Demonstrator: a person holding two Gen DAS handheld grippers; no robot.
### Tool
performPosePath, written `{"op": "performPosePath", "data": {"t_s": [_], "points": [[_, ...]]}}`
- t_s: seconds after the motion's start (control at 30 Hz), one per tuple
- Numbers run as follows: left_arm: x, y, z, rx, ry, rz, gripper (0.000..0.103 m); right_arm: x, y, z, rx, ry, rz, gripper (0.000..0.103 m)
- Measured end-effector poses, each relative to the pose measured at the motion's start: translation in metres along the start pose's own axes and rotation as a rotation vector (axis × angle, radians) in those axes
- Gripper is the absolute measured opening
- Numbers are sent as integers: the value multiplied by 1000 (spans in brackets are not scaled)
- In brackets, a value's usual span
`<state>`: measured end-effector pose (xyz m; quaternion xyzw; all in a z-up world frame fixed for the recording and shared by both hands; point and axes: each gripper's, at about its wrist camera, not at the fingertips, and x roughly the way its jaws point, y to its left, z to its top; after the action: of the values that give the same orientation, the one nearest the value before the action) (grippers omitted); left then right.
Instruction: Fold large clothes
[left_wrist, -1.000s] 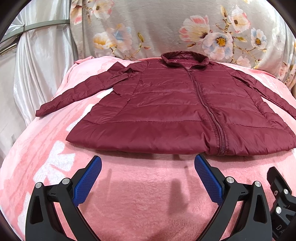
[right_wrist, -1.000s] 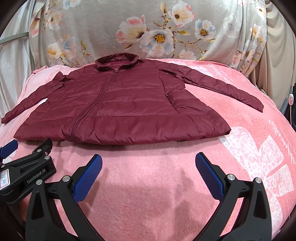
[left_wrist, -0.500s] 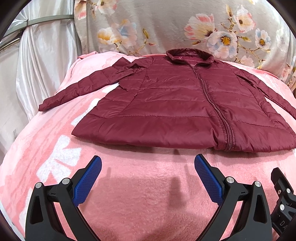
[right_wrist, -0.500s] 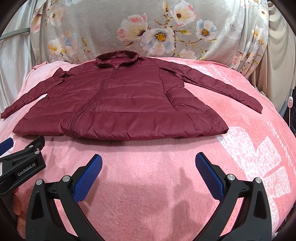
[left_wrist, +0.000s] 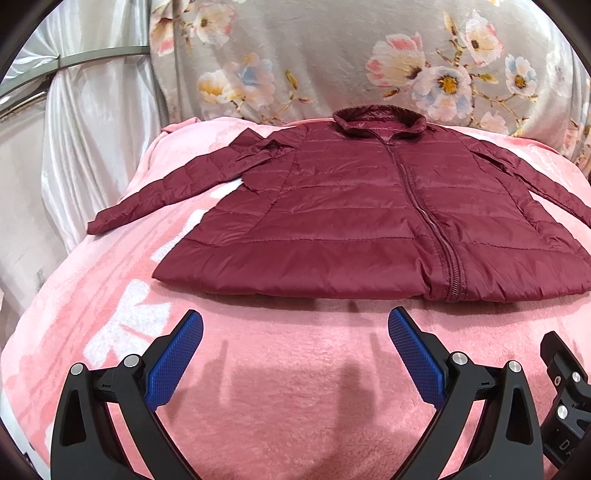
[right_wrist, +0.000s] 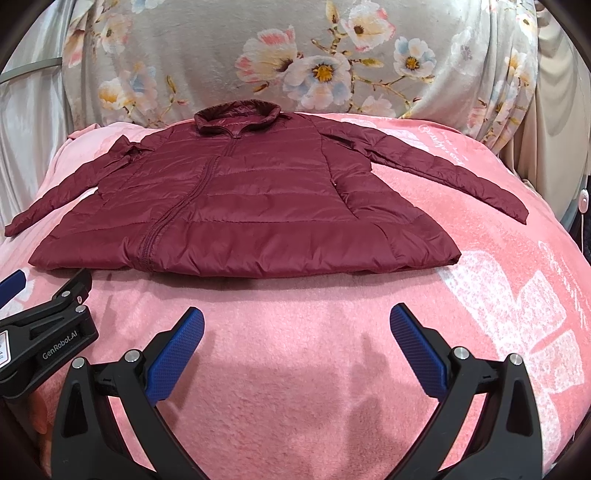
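Observation:
A dark red quilted jacket (left_wrist: 362, 218) lies flat and zipped on a pink blanket (left_wrist: 288, 376), collar at the far side, both sleeves spread outward. It also shows in the right wrist view (right_wrist: 243, 206). My left gripper (left_wrist: 295, 332) is open and empty, hovering over the blanket just short of the jacket's hem. My right gripper (right_wrist: 297, 328) is open and empty, also just short of the hem, right of the zipper. The left gripper's body (right_wrist: 48, 332) shows at the left edge of the right wrist view.
A floral grey cloth (left_wrist: 332, 66) hangs behind the bed. A shiny white curtain (left_wrist: 92, 122) stands at the left. The blanket (right_wrist: 517, 295) has white flower prints and drops away at its left and right sides. A beige curtain (right_wrist: 554, 110) is at the right.
Both grippers have drifted back and slightly left, so the jacket sits farther off and more to the right in the left wrist view. Both stay open.

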<state>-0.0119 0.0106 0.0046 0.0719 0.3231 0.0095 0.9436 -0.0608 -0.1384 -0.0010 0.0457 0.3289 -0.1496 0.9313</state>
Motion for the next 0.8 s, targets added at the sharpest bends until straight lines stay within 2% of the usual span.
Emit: {"op": "performPosePath", "data": {"t_s": [0.3, 0.8], "points": [[1, 11, -2, -48, 20, 14, 98, 0, 1, -2, -5, -7, 20, 98], [0, 7, -3, -29, 9, 20, 98, 0, 1, -1, -4, -5, 22, 98]]}}
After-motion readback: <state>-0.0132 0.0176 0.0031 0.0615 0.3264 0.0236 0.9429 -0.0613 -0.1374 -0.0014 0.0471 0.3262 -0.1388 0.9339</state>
